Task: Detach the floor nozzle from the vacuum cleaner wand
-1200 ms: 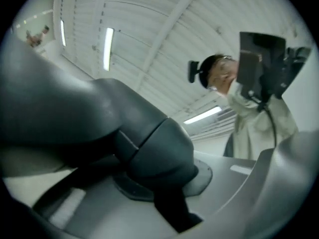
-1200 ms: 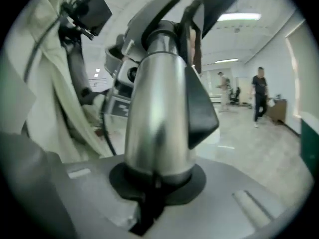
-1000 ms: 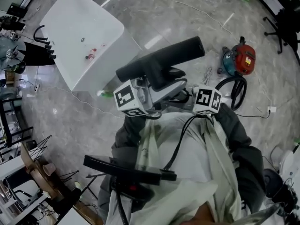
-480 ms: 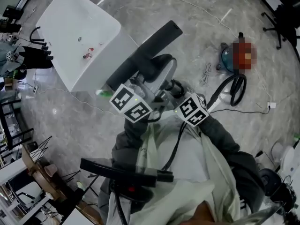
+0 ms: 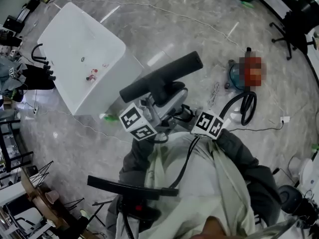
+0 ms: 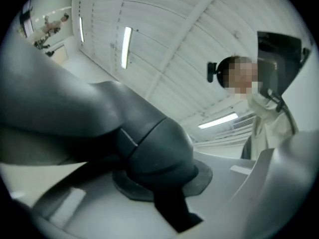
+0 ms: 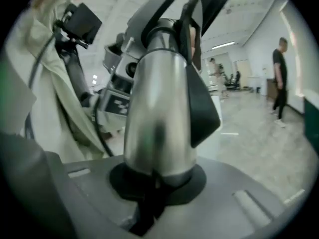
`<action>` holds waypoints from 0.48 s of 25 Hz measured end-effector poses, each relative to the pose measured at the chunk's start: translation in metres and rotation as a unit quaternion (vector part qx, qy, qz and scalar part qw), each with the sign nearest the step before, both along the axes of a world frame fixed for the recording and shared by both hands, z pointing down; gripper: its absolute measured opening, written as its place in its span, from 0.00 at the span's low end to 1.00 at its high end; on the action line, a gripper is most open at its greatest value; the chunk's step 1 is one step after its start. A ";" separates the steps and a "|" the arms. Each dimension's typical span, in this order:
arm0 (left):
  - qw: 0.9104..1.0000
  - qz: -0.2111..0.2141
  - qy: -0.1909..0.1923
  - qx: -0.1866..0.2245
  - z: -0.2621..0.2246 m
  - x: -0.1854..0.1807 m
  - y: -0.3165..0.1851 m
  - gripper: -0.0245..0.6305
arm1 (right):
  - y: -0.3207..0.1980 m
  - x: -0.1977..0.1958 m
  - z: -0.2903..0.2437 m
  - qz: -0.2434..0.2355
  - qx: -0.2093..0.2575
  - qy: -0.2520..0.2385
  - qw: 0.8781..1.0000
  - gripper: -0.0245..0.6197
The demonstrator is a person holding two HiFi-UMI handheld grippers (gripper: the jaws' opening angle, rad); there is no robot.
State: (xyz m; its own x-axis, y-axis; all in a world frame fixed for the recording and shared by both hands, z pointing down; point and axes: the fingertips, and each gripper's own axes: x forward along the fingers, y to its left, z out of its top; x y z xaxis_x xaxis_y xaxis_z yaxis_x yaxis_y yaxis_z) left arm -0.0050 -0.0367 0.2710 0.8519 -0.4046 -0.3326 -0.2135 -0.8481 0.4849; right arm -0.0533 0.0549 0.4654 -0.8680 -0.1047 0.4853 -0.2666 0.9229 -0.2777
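The black floor nozzle (image 5: 160, 76) is held up at chest height, its long bar slanting up to the right. Its dark grey neck (image 6: 149, 148) lies between the jaws of my left gripper (image 5: 160, 104), which is shut on it. The silver wand (image 7: 159, 108) fills the right gripper view, and my right gripper (image 7: 157, 183) is shut on it. The wand's upper end meets the black nozzle parts (image 7: 199, 98). In the head view the right gripper (image 5: 183, 114) sits just right of the left one, the two marker cubes close together.
A white table (image 5: 82, 54) stands at the upper left. On the floor to the right sit the vacuum body (image 5: 246, 71) and a looped black hose (image 5: 245, 103). A thin cable (image 5: 149, 6) crosses the floor. A black bar (image 5: 132, 188) juts out near the person's waist.
The nozzle bar tilted steeper, then swung back to a flatter slant. Both grippers shifted a little, and each keeps its grip.
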 end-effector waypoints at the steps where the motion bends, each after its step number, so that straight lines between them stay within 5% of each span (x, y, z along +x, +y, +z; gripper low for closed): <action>1: 0.999 -0.038 -0.023 -0.026 0.006 -0.002 -0.010 0.15 | -0.011 0.002 0.004 0.051 0.022 0.027 0.998 0.10; 4: 0.981 -0.148 -0.085 -0.095 0.023 -0.014 -0.035 0.15 | -0.039 0.011 0.012 0.159 0.077 0.098 0.979 0.10; 6: 0.976 -0.165 -0.096 -0.100 0.024 -0.015 -0.039 0.15 | -0.045 0.012 0.013 0.171 0.089 0.108 0.975 0.10; 8: 0.986 -0.127 -0.086 -0.067 0.017 -0.009 -0.030 0.15 | -0.040 0.010 0.011 0.143 0.088 0.091 0.982 0.10; 10: 0.998 -0.041 -0.051 0.001 0.002 0.001 -0.005 0.15 | -0.020 0.005 0.004 0.064 0.070 0.043 0.995 0.10; 12: 0.994 0.072 -0.002 0.084 -0.015 0.007 0.033 0.15 | 0.011 0.002 -0.008 -0.049 0.034 -0.016 0.998 0.10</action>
State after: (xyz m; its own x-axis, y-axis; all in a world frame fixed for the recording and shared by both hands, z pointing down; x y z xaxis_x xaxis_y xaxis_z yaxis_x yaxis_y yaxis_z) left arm 0.0020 -0.0032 0.2563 0.8984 -0.2173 -0.3818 -0.0853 -0.9389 0.3336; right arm -0.0511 0.0658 0.4577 -0.8908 -0.0504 0.4515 -0.1659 0.9613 -0.2200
